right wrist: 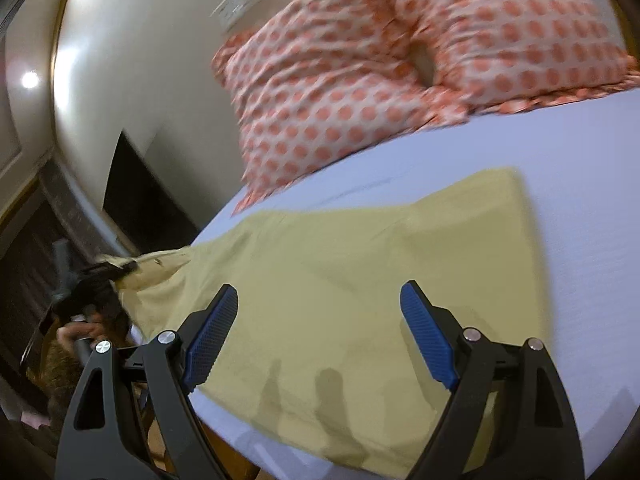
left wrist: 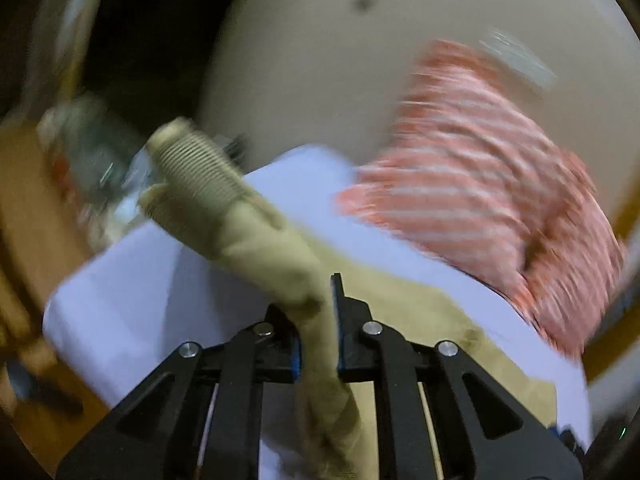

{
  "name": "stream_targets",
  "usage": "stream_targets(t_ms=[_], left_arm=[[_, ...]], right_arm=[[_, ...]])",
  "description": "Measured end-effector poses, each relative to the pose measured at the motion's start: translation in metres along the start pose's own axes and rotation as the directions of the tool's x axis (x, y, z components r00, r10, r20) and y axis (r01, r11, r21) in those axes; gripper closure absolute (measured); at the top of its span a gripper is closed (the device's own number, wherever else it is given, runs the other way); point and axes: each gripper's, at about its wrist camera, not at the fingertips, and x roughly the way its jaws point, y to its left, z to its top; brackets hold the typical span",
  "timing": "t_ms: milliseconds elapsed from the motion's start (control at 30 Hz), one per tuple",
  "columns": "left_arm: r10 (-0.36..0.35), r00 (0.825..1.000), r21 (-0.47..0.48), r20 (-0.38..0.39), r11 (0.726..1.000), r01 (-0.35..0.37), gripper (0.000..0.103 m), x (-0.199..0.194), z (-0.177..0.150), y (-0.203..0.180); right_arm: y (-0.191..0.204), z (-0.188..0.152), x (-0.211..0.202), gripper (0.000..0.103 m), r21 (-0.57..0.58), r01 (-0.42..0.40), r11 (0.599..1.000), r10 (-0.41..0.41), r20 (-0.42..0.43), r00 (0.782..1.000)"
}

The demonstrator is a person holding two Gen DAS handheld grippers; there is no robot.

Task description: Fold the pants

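The khaki pants [right wrist: 360,264] lie spread flat on the pale blue bed sheet [right wrist: 580,200] in the right wrist view. My left gripper [left wrist: 320,312] is shut on a bunched end of the pants [left wrist: 256,240], with the ribbed elastic waistband [left wrist: 196,168] sticking up past the fingers. That left gripper [right wrist: 104,276] shows at the bed's left edge in the right wrist view, holding the cloth. My right gripper [right wrist: 316,332] is open and empty, hovering just above the middle of the pants.
Two pillows with orange dots [right wrist: 360,80] lie at the head of the bed against a beige wall [right wrist: 140,60]. A dark cabinet [right wrist: 136,196] stands left of the bed. The sheet's near edge [right wrist: 240,440] drops to wood. The left wrist view is blurred.
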Motion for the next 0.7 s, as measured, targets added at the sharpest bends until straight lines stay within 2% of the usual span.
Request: stream_targets(t_ms=[33,67,100,133,200,233,300,333,400,433,467,500,533,567,633,700], left_arm=[[-0.036,0.999,0.1,0.017,0.994,0.034,0.092,-0.005,0.002,-0.037],[-0.066,0.998,0.161,0.025,0.985,0.061,0.091,-0.009,0.001,-0.06],[-0.14,0.99,0.284,0.024,0.95,0.128,0.091,-0.016,-0.008,-0.105],[-0.189,0.982,0.35,0.011,0.921,0.173,0.09,-0.02,-0.017,-0.131],[-0.316,0.946,0.501,-0.067,0.809,0.306,0.089,-0.029,-0.055,-0.195],[-0.349,0.931,0.547,-0.106,0.762,0.348,0.088,-0.031,-0.073,-0.215],[-0.38,0.909,0.638,-0.174,0.659,0.397,0.088,-0.03,-0.116,-0.249],[-0.386,0.897,0.687,-0.215,0.593,0.42,0.088,-0.027,-0.145,-0.265],[-0.346,0.887,0.725,-0.307,0.518,0.453,0.089,-0.014,-0.189,-0.281],[-0.329,0.875,0.727,-0.355,0.491,0.48,0.088,-0.007,-0.206,-0.284],[-0.321,0.865,0.724,-0.385,0.476,0.499,0.086,-0.003,-0.216,-0.282],[-0.308,0.872,0.74,-0.38,0.465,0.486,0.085,-0.003,-0.226,-0.281],[-0.306,0.889,0.779,-0.341,0.437,0.449,0.083,-0.01,-0.235,-0.279],[-0.309,0.892,0.796,-0.33,0.417,0.439,0.081,-0.017,-0.238,-0.277],[-0.353,0.862,0.783,-0.364,0.386,0.488,0.077,-0.037,-0.231,-0.264],[-0.399,0.83,0.757,-0.39,0.373,0.536,0.064,-0.052,-0.221,-0.255]], right_arm=[[-0.007,0.003,-0.007,0.018,0.017,0.018,1.0,-0.018,0.022,1.0],[-0.013,0.006,-0.012,0.018,0.03,0.032,0.999,-0.033,0.038,0.999],[-0.022,0.009,-0.021,0.018,0.05,0.057,0.997,-0.06,0.063,0.996],[-0.029,0.012,-0.028,0.018,0.066,0.076,0.995,-0.081,0.081,0.993],[-0.044,0.017,-0.045,0.018,0.108,0.114,0.988,-0.127,0.123,0.984],[-0.052,0.019,-0.055,0.018,0.135,0.127,0.983,-0.147,0.144,0.979],[-0.068,0.021,-0.07,0.018,0.19,0.143,0.971,-0.176,0.175,0.969],[-0.075,0.022,-0.075,0.018,0.214,0.147,0.966,-0.187,0.181,0.965],[-0.089,0.025,-0.08,0.018,0.257,0.155,0.954,-0.203,0.173,0.964],[-0.095,0.026,-0.079,0.018,0.274,0.156,0.949,-0.204,0.156,0.966],[-0.099,0.027,-0.075,0.018,0.283,0.154,0.947,-0.198,0.133,0.971],[-0.102,0.028,-0.071,0.018,0.284,0.154,0.947,-0.192,0.11,0.975],[-0.103,0.031,-0.062,0.018,0.275,0.155,0.949,-0.18,0.072,0.981],[-0.103,0.032,-0.055,0.018,0.262,0.159,0.952,-0.176,0.043,0.983],[-0.101,0.036,-0.036,0.023,0.221,0.176,0.959,-0.173,-0.031,0.984],[-0.098,0.039,-0.017,0.032,0.189,0.175,0.966,-0.16,-0.092,0.983]])
